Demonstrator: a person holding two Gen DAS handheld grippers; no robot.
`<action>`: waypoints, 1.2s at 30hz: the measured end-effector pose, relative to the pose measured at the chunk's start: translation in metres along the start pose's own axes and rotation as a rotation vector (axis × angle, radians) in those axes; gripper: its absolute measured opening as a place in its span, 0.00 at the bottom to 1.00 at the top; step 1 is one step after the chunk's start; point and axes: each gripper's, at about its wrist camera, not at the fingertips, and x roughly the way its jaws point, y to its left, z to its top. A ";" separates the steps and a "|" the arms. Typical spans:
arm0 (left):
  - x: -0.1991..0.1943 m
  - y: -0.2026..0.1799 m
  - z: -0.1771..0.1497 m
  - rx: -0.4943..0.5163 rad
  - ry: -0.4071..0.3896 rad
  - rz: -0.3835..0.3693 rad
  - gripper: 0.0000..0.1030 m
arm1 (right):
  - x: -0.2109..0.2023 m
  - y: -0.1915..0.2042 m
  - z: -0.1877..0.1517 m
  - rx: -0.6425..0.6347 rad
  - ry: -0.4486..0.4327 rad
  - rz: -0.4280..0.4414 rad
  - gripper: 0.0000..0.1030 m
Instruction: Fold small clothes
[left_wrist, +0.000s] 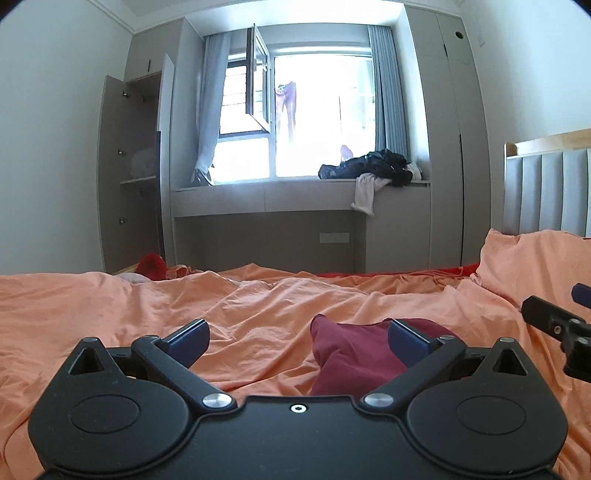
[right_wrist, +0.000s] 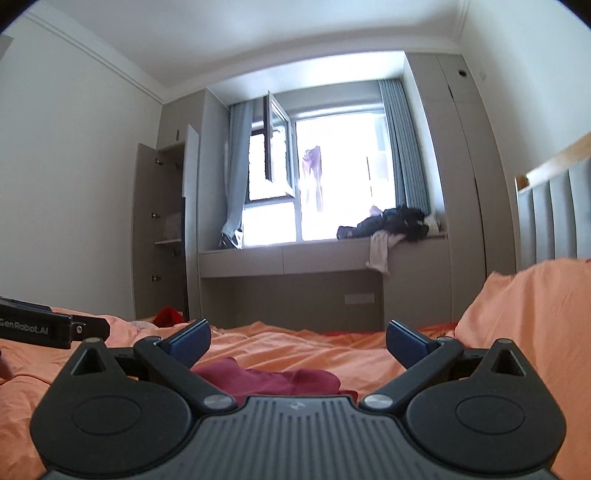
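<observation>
Maroon garment (left_wrist: 354, 354) on orange sheet (left_wrist: 110, 314), apparently below wide, empty jaws of both grippers.

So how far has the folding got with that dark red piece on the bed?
The maroon garment lies on the orange bedsheet in a compact bundle, so it looks at least partly folded; how neatly is hard to tell. Nothing is in hand: the left gripper and right gripper both stand open and empty above it. A dark pile of clothes sits unfolded on the window ledge; whether it belongs to the job is unclear.
</observation>
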 end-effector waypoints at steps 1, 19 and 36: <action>-0.004 0.002 -0.001 -0.004 -0.003 0.001 0.99 | -0.004 0.003 0.001 -0.008 -0.007 0.001 1.00; -0.066 0.028 -0.048 -0.044 0.014 -0.009 1.00 | -0.082 0.041 -0.019 -0.031 -0.016 -0.010 1.00; -0.072 0.048 -0.119 -0.038 0.044 -0.004 1.00 | -0.102 0.034 -0.077 0.042 0.152 -0.043 1.00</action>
